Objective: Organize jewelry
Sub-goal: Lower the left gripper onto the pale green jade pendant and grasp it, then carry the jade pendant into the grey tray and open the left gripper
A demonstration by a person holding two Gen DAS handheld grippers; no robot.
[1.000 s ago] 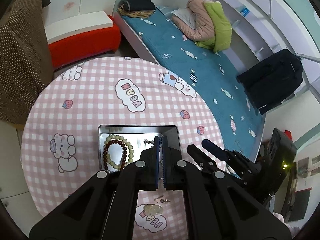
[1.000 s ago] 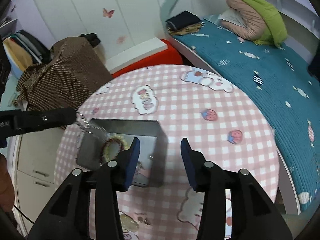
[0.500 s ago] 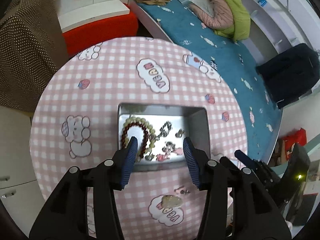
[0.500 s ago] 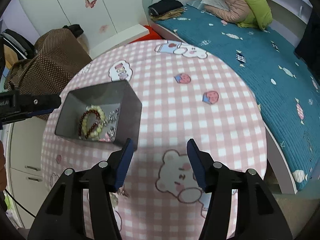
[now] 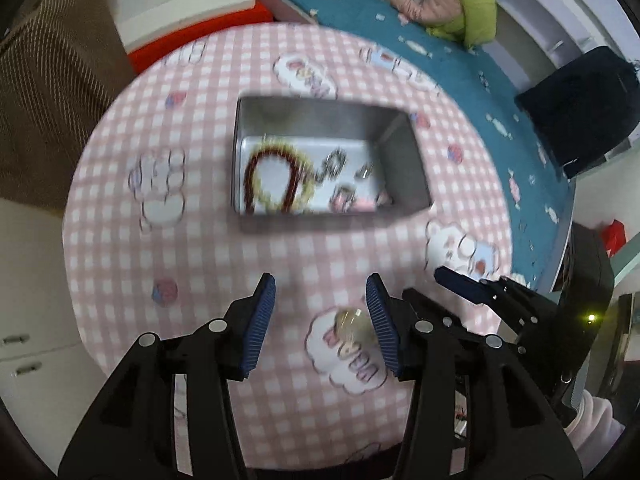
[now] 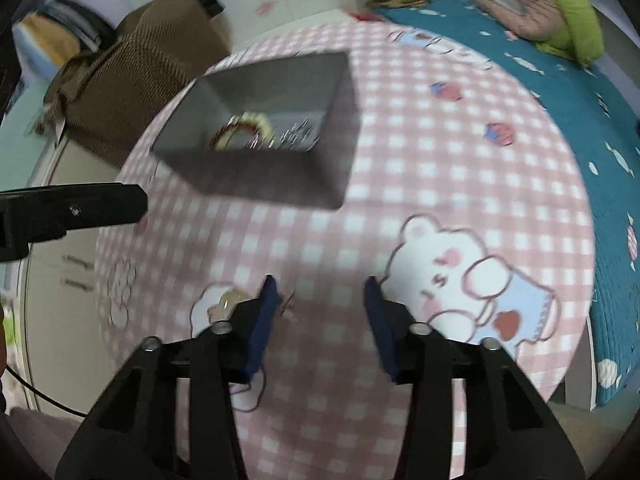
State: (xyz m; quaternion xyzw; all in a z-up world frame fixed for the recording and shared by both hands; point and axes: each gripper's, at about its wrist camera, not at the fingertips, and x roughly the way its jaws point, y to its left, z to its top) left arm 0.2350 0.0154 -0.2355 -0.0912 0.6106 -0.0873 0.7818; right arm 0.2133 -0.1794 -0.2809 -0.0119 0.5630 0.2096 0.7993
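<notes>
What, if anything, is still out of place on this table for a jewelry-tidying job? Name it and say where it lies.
A pale, rounded stone-like piece lies loose on the checked tablecloth, outside the metal tin holding the bead bracelets. It sits beside the open left gripper. A small, blurred item lies by the open right gripper.

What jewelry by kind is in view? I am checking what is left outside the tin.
Beaded bracelets in the metal tin: 2 (dark red, pale)
Small blurred pieces in the tin: cannot count
Pale stone on the tablecloth: 1
Small piece on the tablecloth: 1
Total countable: 4
</notes>
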